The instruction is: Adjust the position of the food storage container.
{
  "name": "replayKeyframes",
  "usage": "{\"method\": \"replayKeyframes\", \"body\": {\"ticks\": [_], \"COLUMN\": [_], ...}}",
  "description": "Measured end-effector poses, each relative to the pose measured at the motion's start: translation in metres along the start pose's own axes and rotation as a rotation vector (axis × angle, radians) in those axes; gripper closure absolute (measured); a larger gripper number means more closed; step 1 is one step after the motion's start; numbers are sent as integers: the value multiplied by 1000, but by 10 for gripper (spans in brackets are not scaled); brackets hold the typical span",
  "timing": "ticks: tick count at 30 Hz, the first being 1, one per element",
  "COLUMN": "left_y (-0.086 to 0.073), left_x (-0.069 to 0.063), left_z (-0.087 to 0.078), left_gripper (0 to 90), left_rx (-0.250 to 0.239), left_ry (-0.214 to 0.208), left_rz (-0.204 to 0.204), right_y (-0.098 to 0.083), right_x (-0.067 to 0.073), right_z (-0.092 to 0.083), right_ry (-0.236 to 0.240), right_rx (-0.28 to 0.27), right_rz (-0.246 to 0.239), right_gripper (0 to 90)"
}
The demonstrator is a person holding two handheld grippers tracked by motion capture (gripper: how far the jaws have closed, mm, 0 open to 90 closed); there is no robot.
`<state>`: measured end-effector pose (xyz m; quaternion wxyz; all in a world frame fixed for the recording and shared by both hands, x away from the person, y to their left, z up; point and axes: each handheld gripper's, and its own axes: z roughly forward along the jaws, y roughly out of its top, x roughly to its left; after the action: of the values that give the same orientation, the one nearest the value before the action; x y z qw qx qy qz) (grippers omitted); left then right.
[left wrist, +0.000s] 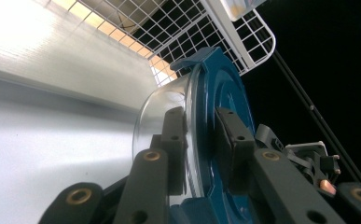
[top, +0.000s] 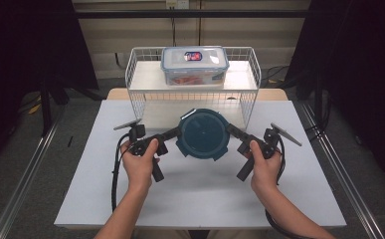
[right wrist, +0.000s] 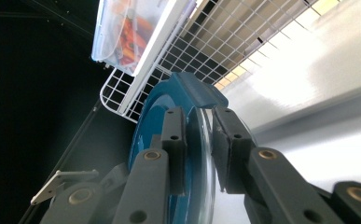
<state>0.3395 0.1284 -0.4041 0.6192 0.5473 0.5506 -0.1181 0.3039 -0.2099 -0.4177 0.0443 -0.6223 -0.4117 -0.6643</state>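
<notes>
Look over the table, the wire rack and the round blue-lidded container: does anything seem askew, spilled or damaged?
Nothing stands out. The round blue-lidded container is level, gripped at its rim by the left gripper and right gripper. The clear lidded box sits squarely on the wire rack. No spill shows on the table.

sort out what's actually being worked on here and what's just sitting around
In use:
- round blue-lidded container, gripped at its rim from both sides
- left gripper, fingers across the rim
- right gripper

Just there:
- white wire rack
- clear lidded box on top of the rack
- white table
</notes>
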Motion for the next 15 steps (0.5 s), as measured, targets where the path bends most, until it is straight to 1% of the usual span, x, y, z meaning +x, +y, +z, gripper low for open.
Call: {"method": "replayKeyframes", "body": {"ticks": [3, 6, 7, 9, 10, 13, 14, 15], "left_y": [1, 2, 3, 4, 6, 8, 9, 10], "left_x": [-2, -4, -5, -6, -9, -11, -13, -14], "left_z": [-1, 0, -1, -2, -2, -4, -4, -5], "left_gripper": [749, 749, 749, 749, 749, 749, 749, 749], "left_rx": [-3, -29, -24, -37, -49, -59, -64, -69], "left_ry": [-8, -12, -13, -22, -28, -32, -35, -40], "left_rz": [-6, -11, -9, -11, -18, -21, -25, -26], "right_y": [2, 4, 5, 5, 7, 8, 10, 10], "right_x": [2, 6, 7, 8, 10, 13, 17, 17], "right_z": [1, 2, 2, 3, 3, 4, 5, 5], "right_ry": [5, 8, 9, 15, 20, 29, 30, 30], "right_rx": [-4, -15, -22, -28, -36, -49, -57, -57], "right_rz": [-1, 2, -5, -3, -2, 1, -9, -9], "right_gripper": [759, 759, 759, 759, 759, 759, 759, 759]}}
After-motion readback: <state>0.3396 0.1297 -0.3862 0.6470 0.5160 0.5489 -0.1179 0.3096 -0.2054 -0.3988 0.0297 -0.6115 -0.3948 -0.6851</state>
